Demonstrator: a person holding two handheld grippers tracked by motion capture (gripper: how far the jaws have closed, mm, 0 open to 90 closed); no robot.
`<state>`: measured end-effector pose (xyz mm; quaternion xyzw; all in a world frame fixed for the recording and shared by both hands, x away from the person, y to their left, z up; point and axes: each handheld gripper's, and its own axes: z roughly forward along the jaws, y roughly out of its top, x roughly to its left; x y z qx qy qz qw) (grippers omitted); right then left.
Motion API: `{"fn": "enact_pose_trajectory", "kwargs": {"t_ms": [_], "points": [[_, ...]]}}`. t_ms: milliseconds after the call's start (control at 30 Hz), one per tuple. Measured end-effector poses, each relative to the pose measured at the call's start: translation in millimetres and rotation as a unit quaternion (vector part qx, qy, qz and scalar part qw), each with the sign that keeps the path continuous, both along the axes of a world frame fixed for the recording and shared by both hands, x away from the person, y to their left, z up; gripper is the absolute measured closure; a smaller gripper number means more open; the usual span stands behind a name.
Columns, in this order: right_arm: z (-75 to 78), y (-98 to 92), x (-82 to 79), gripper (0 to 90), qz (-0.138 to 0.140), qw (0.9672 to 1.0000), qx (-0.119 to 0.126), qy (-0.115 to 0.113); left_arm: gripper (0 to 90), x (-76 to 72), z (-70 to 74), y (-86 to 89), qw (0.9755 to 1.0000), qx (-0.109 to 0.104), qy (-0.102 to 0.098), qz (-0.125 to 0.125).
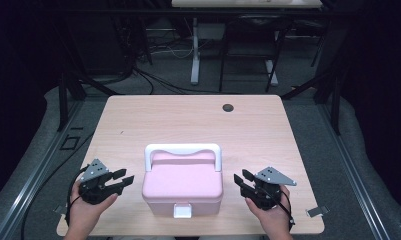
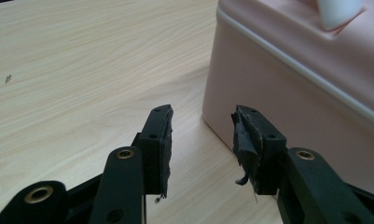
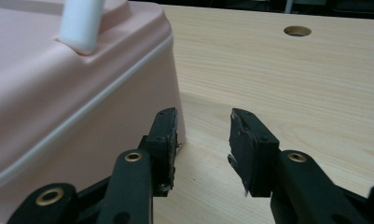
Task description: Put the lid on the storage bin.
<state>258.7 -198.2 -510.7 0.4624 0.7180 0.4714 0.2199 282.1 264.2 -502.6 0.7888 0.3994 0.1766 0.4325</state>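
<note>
You're at the approach step: both tools flank the pink box (image 1: 183, 184), nothing gripped yet. The box sits on the counter (image 1: 188, 120) near its front edge, lid shut, white handle (image 1: 183, 150) folded toward the back, white latch (image 1: 182, 210) on the front face.

Left tool (image 1: 123, 181) is just left of the box, released, jaws apart with bare counter between them; in the left gripper view the box's side wall is just beside the right-hand jaw, not touching. Right tool (image 1: 240, 180) is just right of the box, also released and empty.

Next move, as I judge it: bring a tool round to the latch at the box's front, or up to the handle, and keep the other free to steady a side wall.

Around: a cable hole (image 1: 228, 107) well behind the box. Nothing blocks either tool.
</note>
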Motion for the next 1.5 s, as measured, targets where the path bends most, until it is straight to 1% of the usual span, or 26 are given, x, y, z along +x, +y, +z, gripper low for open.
{"fn": "enact_pose_trajectory", "kwargs": {"t_ms": [100,200,233,300,333,367,467,500,533,633,733,767,800,833,867,900,933,967,1033,1067,1167,1233,1300,1400,1467,1500], "points": [[-6.7,-2.7,3.9,58.0,-0.007,1.0,0.002,-0.006,55.8,1.6,-5.8,0.6,1.0,-0.002,0.005,0.0],[-12.6,-5.2,7.0,55.3,-0.014,0.9999,-0.005,-0.007,55.2,3.7,-10.6,1.0,1.0,0.0,0.006,-0.006],[-14.1,-5.9,7.9,54.7,-0.011,0.9999,-0.003,-0.006,55.2,4.3,-12.3,0.9,1.0,0.0,0.005,-0.006],[-18.5,-6.7,9.9,53.7,-0.016,0.9998,-0.005,-0.009,55.2,5.8,-15.3,1.4,0.9999,0.001,0.009,-0.008],[-19.4,-7.4,10.3,53.6,-0.017,0.9998,-0.01,-0.006,55.2,6.9,-17.6,1.8,0.9999,0.001,0.011,-0.007],[-22.5,-7.9,11.9,53.6,-0.018,0.9998,-0.006,-0.01,55.2,7.7,-19.4,1.9,0.9999,0.001,0.013,-0.007],[-27.2,-9.9,13.4,52.8,-0.022,0.9997,-0.01,-0.001,55.2,9.7,-23.9,2.3,0.9998,0.0,0.019,-0.006],[-29.4,-10.0,14.5,52.6,-0.023,0.9997,-0.007,-0.006,55.2,10.2,-25.9,2.1,0.9998,0.0,0.021,-0.005],[-30.6,-11.0,14.2,52.2,-0.022,0.9997,-0.011,0.004,55.0,10.4,-27.4,1.8,0.9997,-0.002,0.023,-0.005],[-36.7,-10.9,16.3,51.6,-0.023,0.9996,-0.014,0.008,53.6,10.5,-30.9,1.3,0.9996,0.0,0.027,-0.004],[-41.4,-11.1,18.3,51.3,-0.022,0.9996,-0.013,0.011,52.3,10.8,-34.4,1.4,0.9995,0.0,0.032,-0.003],[-41.8,-11.6,18.4,51.3,-0.023,0.9995,-0.015,0.015,52.2,11.3,-36.0,1.5,0.9994,0.0,0.034,-0.003],[-43.5,-11.7,19.3,51.3,-0.024,0.9996,-0.01,0.012,52.1,11.7,-37.3,1.9,0.9993,0.003,0.038,-0.003],[-43.4,-12.8,19.3,51.2,-0.025,0.9994,-0.015,0.018,52.2,12.1,-38.9,2.3,0.9992,0.004,0.039,-0.001],[-44.3,-13.1,19.9,51.2,-0.024,0.9995,-0.01,0.018,52.5,12.7,-40.3,3.1,0.9991,0.003,0.043,-0.001],[-44.3,-13.6,19.9,51.2,-0.024,0.9994,-0.011,0.023,52.6,12.9,-41.1,3.8,0.9989,0.005,0.047,-0.001],[-44.7,-14.1,20.1,51.2,-0.024,0.9994,-0.012,0.024,52.9,13.2,-42.5,4.0,0.9989,0.004,0.047,0.0],[-46.2,-14.1,21.2,51.2,-0.025,0.9995,-0.007,0.018,53.0,13.5,-43.5,4.4,0.9987,0.006,0.05,0.0],[-46.1,-15.5,21.2,51.2,-0.027,0.9992,-0.012,0.027,53.0,14.5,-46.2,5.1,0.9985,0.005,0.054,0.001],[-47.1,-15.8,21.9,51.2,-0.024,0.9994,-0.007,0.025,53.0,15.0,-47.8,5.3,0.9985,0.003,0.055,0.005],[-48.3,-15.8,22.3,50.4,-0.028,0.9991,-0.014,0.03,52.0,16.7,-50.8,6.7,0.9981,0.002,0.06,0.011],[-49.9,-15.0,23.1,49.5,-0.03,0.9991,-0.016,0.025,51.5,17.3,-51.8,7.5,0.9981,0.001,0.06,0.014],[-50.2,-15.9,23.2,49.3,-0.028,0.9989,-0.025,0.029,51.0,18.1,-52.2,8.3,0.998,0.002,0.06,0.019],[-51.7,-16.8,23.8,48.3,-0.032,0.999,-0.02,0.024,50.3,19.4,-52.6,9.6,0.9978,0.0,0.062,0.025],[-52.1,-18.5,23.8,47.5,-0.037,0.9987,-0.027,0.025,49.6,20.3,-53.0,10.3,0.9977,-0.001,0.061,0.032],[-53.1,-19.4,24.2,47.2,-0.036,0.9988,-0.025,0.022,49.6,21.2,-53.4,11.2,0.9976,-0.003,0.059,0.037]]}}
